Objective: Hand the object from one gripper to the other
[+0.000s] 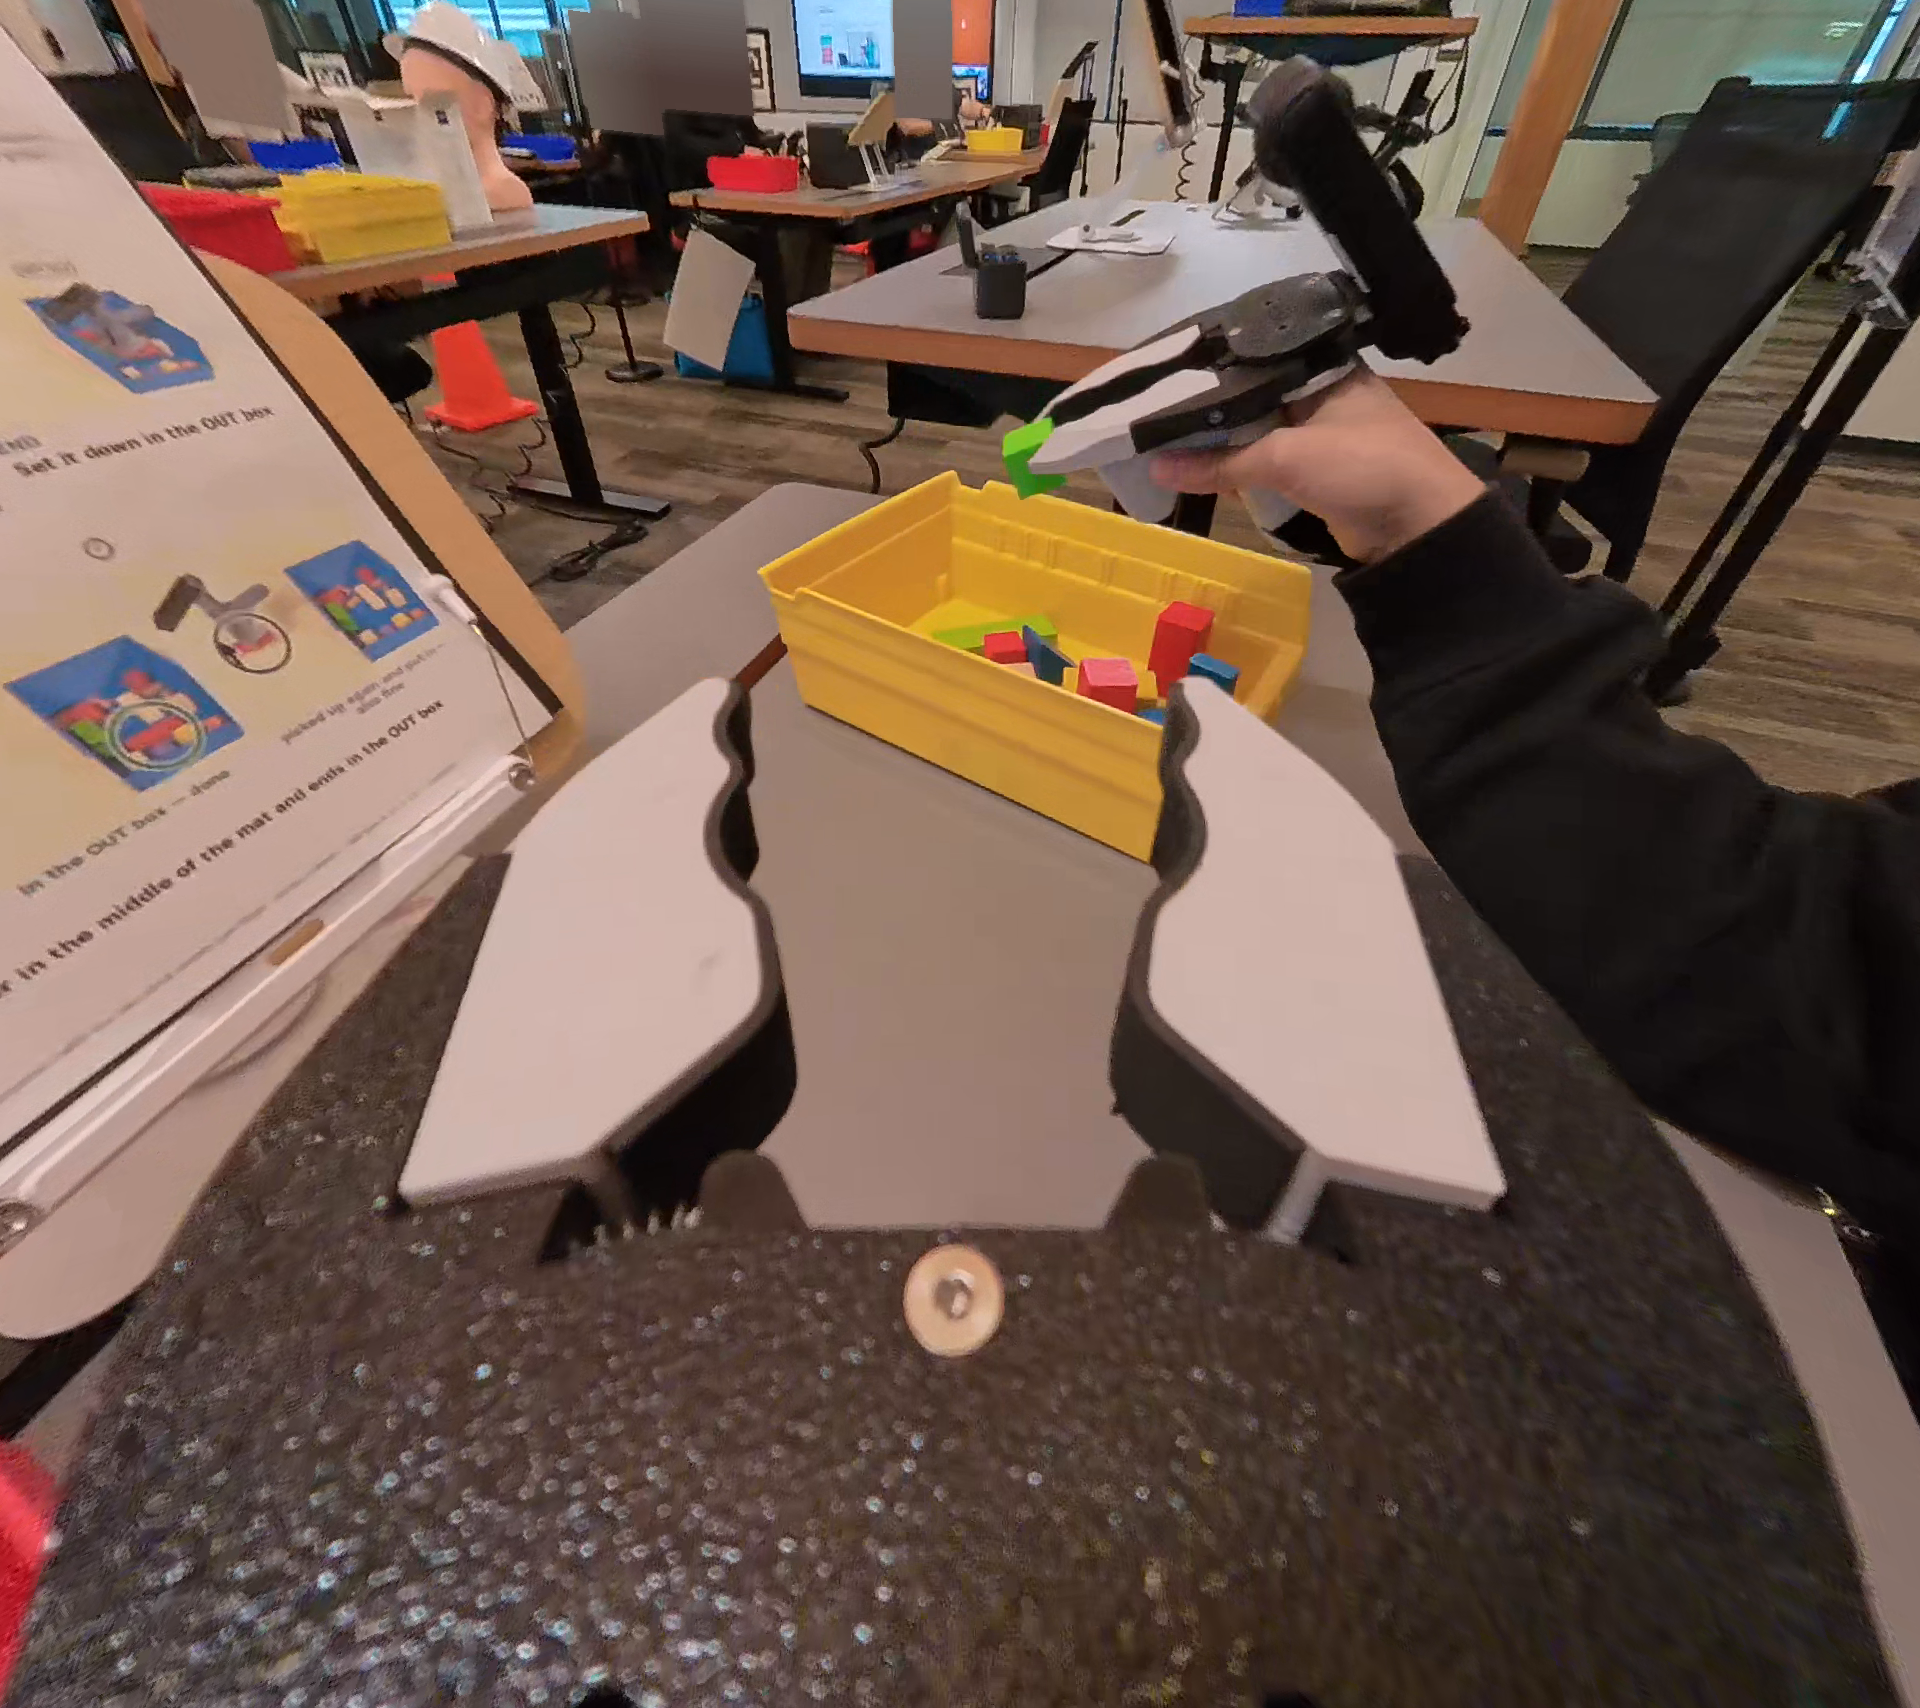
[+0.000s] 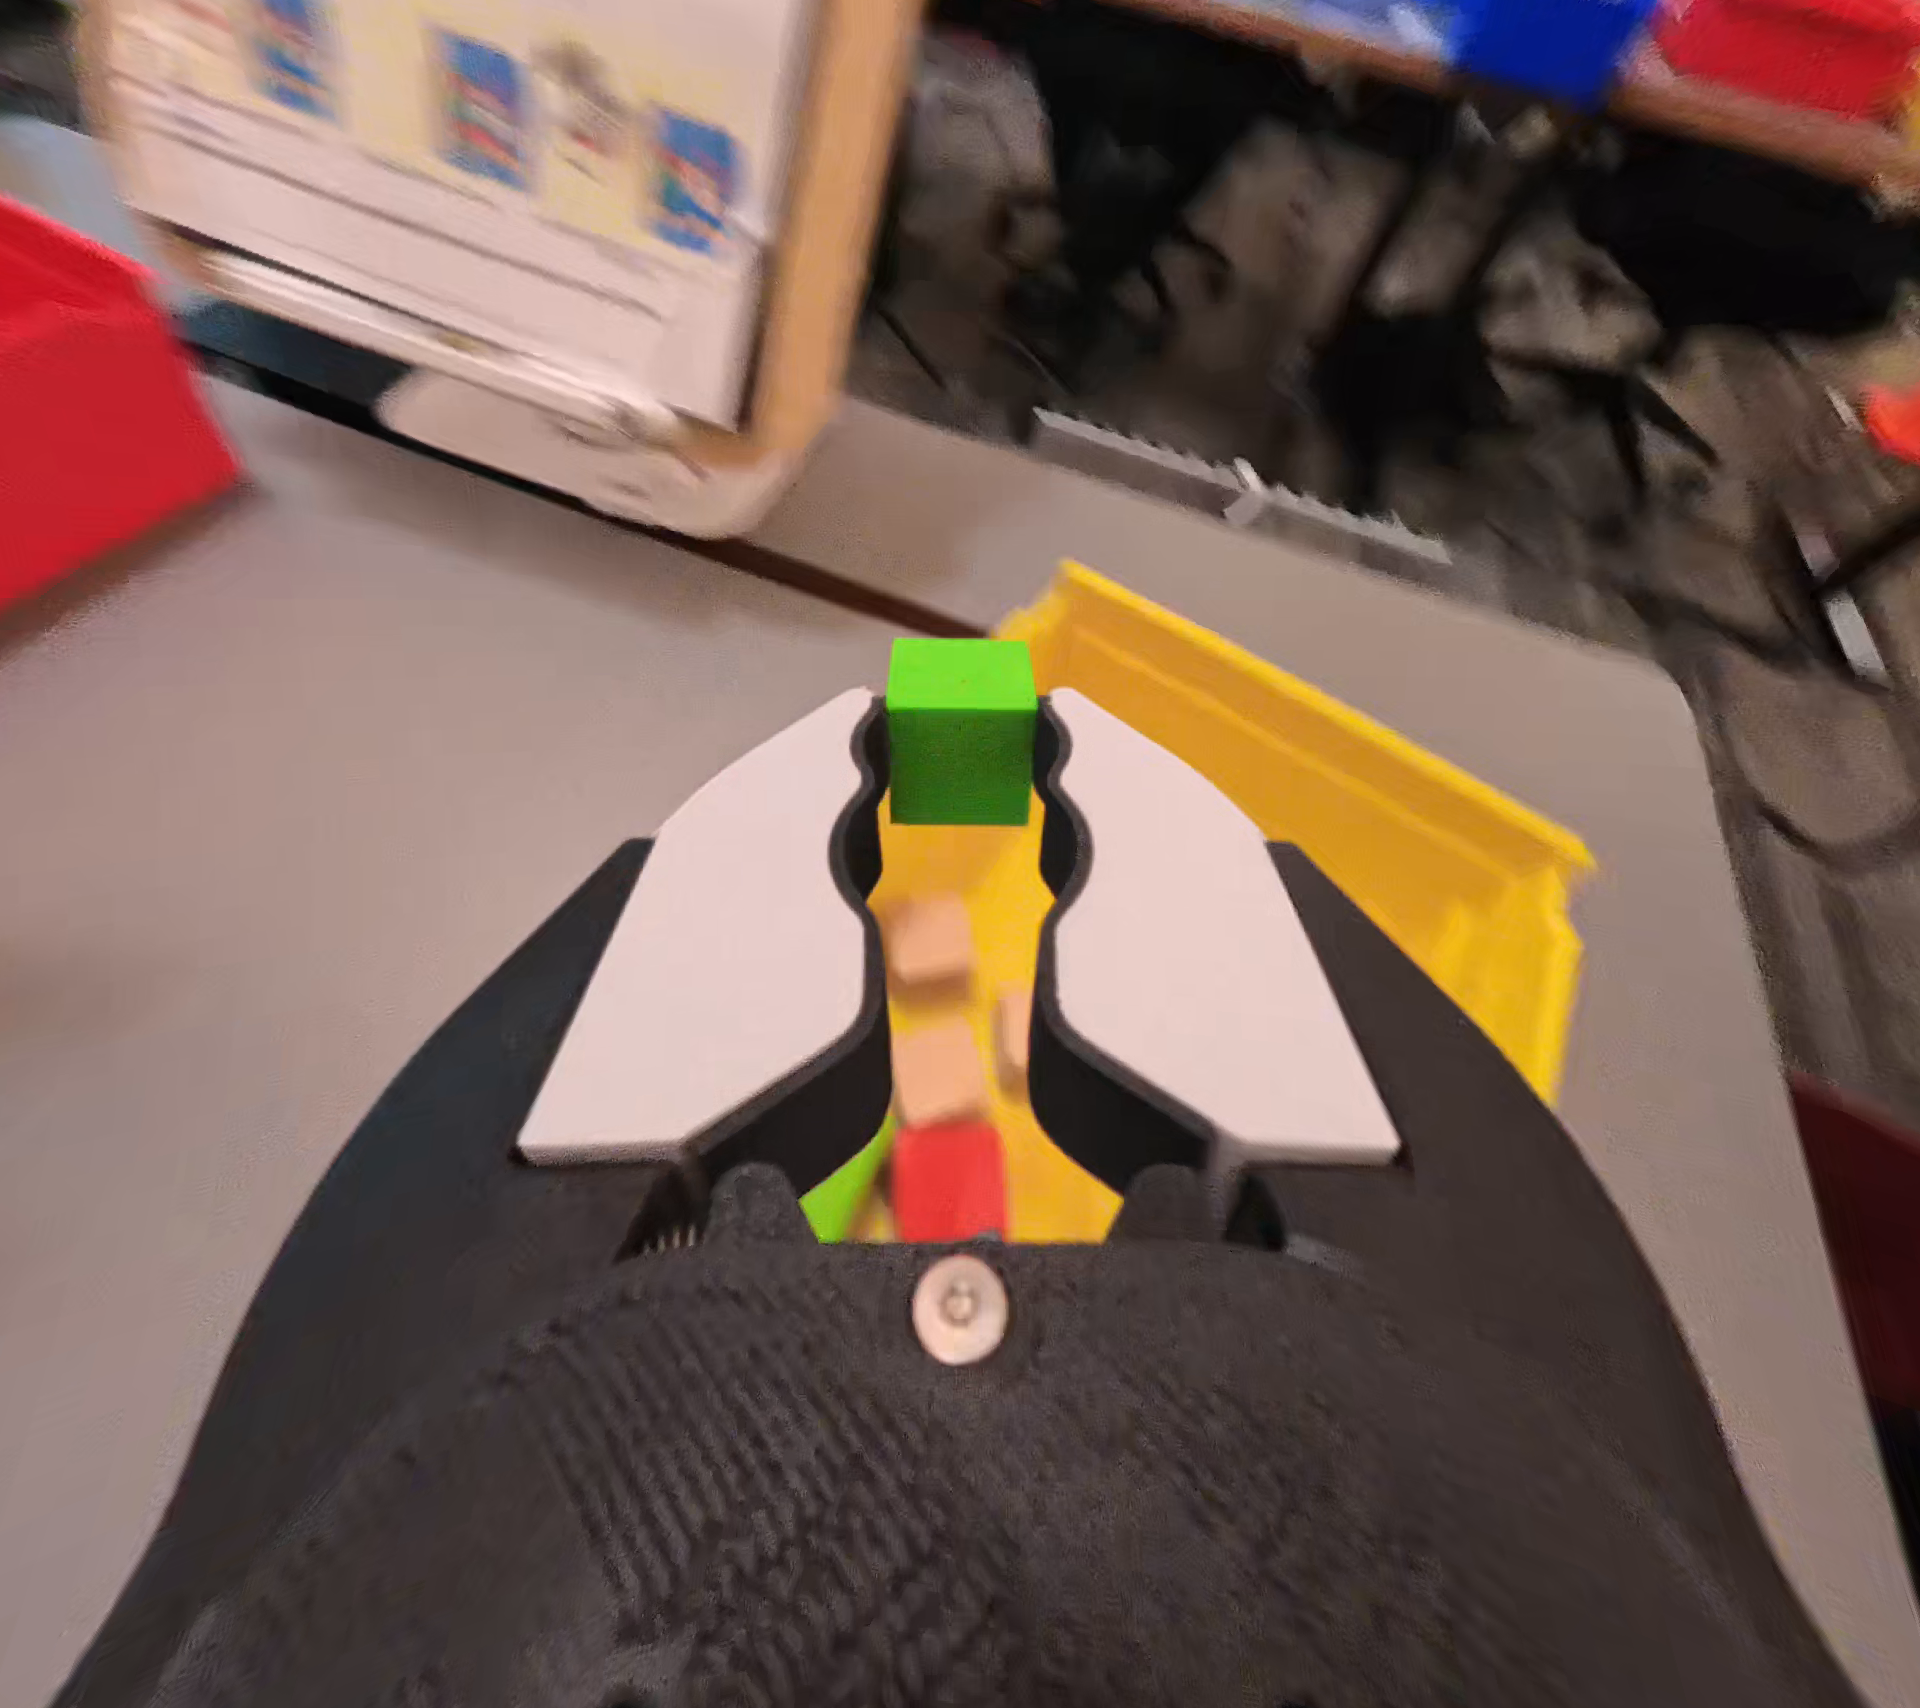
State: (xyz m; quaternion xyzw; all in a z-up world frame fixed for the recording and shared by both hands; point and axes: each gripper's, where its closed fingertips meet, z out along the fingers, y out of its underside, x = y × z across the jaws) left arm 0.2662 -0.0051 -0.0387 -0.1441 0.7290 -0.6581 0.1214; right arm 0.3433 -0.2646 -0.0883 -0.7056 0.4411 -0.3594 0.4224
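The right claw [image 2: 961, 749] is pinching a green cube [image 2: 961, 739] at frame centre; the left claw [image 1: 961, 765] is standing spread, holding nothing.

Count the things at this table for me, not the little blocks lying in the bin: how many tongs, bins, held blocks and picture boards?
Tongs: 2, the left tongs open, the right tongs gripping
Bins: 2, the yellow bin and the red bin
Held blocks: 1, the green cube
Picture boards: 1, the instruction board
Total: 6
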